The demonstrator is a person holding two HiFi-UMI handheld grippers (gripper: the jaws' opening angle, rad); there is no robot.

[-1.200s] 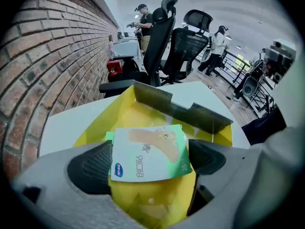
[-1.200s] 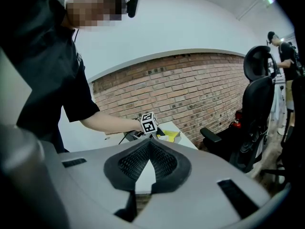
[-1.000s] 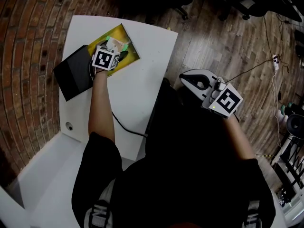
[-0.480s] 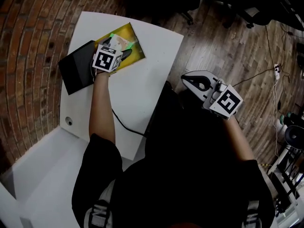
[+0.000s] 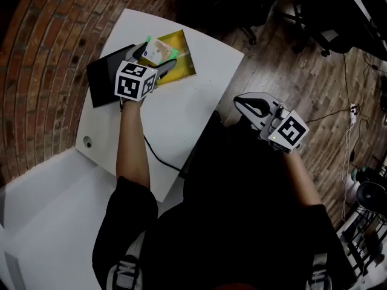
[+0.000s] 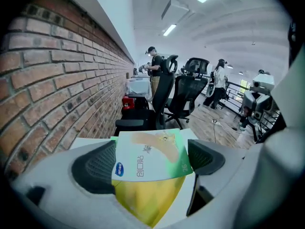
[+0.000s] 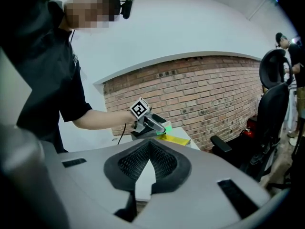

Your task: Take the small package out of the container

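white tabletop point(image 5: 181, 110); left hand-held gripper point(image 5: 158, 56) clamps flat glossy small package point(image 6: 150, 159); right hand-held gripper point(image 7: 150, 147) closed, empty.

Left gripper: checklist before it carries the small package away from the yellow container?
1. Grip: the small package sits between the left gripper pads, jaws closed on it. Ok.
2. Clearance: the package is above the yellow container, but whether its lower edge is free of it is unclear. Cannot tell.
3. Right gripper: jaws together, nothing in them, held off the table's side. Ok.
4. Set-down room: bare table on the near side of the container. Ok.
5. Cable: runs across the table by the left forearm and might snag. Cannot tell.
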